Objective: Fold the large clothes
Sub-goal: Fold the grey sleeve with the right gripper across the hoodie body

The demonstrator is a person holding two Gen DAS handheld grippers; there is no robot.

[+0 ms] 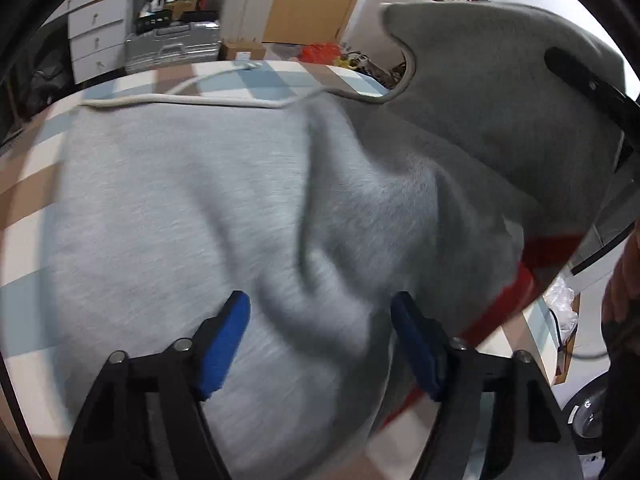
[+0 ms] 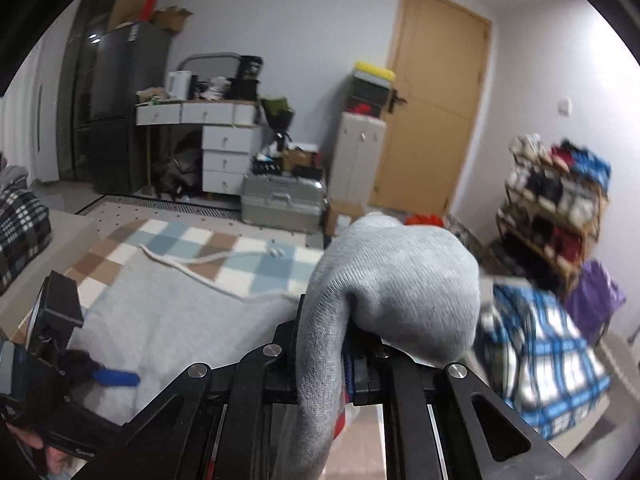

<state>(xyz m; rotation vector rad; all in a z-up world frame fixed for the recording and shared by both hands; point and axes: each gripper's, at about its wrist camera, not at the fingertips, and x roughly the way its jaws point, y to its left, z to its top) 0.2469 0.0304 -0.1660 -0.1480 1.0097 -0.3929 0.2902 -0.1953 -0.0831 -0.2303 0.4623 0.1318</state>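
- The right gripper point(image 2: 348, 360) is clamped on a bunched edge of the grey sweatshirt point(image 1: 248, 216), which humps over its fingers and hangs down in front of its camera; that corner is lifted well clear of the checked blanket point(image 2: 224, 256).
- The left gripper point(image 1: 320, 344) has its blue pads point(image 1: 224, 344) apart, straddling a raised fold of the same sweatshirt; the pads do not seem to press on cloth, so I judge nothing is held there.
- Most of the sweatshirt lies flat ahead of the left gripper on the blanket, with a white drawstring point(image 1: 180, 99) trailing beyond its far edge.
- The step in hand looks like carrying the lifted side across the body to make a fold.
- To do it well: keep the right gripper's clamp firm, since the cloth is thick and could slip out.
- Bring the left gripper down onto the fold between its pads, or press the flat part, so the body does not drag.
- Lay the lifted edge parallel to the far edge, then smooth out the ridge by the left gripper.
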